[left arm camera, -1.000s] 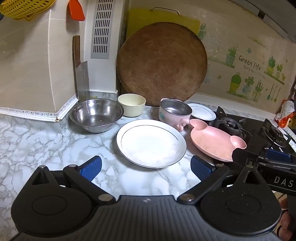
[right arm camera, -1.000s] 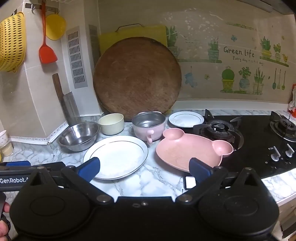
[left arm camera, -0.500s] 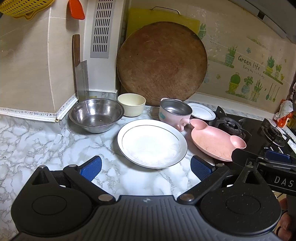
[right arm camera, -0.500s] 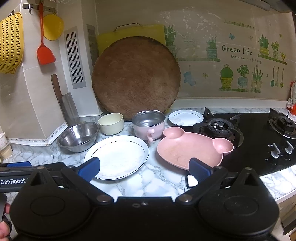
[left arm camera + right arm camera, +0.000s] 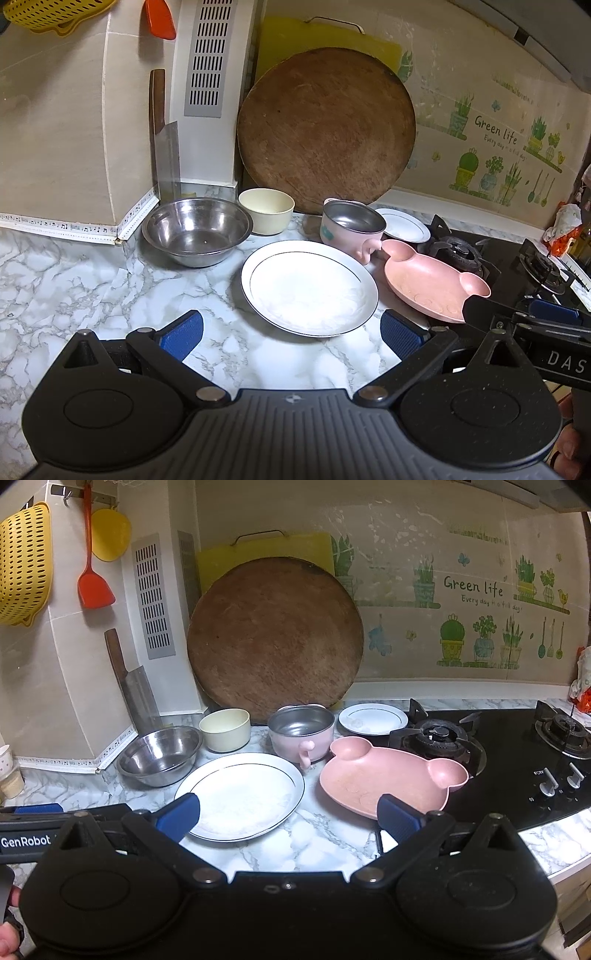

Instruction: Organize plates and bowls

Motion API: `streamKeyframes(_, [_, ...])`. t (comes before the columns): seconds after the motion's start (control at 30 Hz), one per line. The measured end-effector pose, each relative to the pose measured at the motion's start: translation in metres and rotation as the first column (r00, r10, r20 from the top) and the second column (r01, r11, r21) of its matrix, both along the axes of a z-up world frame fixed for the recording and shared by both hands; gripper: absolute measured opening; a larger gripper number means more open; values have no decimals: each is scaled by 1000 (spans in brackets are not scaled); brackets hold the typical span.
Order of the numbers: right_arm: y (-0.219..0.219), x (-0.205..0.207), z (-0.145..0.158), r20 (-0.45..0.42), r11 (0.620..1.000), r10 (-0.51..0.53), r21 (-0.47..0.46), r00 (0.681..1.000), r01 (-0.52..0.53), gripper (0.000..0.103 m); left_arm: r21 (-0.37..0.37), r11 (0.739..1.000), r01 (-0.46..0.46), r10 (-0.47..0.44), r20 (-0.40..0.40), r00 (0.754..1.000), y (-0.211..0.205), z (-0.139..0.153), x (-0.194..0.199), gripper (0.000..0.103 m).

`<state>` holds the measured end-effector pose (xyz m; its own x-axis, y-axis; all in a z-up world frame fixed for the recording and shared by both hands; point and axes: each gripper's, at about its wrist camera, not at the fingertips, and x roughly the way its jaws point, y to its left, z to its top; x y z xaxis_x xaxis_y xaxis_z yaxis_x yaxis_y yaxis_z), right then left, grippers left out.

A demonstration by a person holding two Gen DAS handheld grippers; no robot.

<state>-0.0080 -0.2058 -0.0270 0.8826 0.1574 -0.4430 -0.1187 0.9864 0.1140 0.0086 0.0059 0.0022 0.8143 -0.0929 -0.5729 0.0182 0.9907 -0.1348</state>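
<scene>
Both grippers, left (image 5: pixel 291 328) and right (image 5: pixel 288 812), hover with jaws spread wide, gripping nothing. Below them the large white plate (image 5: pixel 309 287) lies bare on the marble counter (image 5: pixel 74 280). Left of this plate sits an empty steel bowl (image 5: pixel 197 230); behind it a cream bowl (image 5: pixel 266 210), seemingly empty, and a steel-lined pink cup (image 5: pixel 351 229); right of it the pink bear plate (image 5: pixel 432 286), with a small white plate (image 5: pixel 406 229) beyond.

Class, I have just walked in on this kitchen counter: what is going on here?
A person holds two handheld grippers, left gripper and right gripper, both open and empty above the marble counter. Nothing is gripped yet. The large white gold-rimmed plate, pink bear-shaped plate, steel bowl, cream bowl, pink steel-lined cup and small white plate sit separately, unstacked.
</scene>
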Motion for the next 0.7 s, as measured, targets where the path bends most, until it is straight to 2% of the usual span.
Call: streamKeyframes(0.7, [4,-1,9,43,1000,-6,-7,999,7,102,45,999,7,-10,51,999,3,12,2,103])
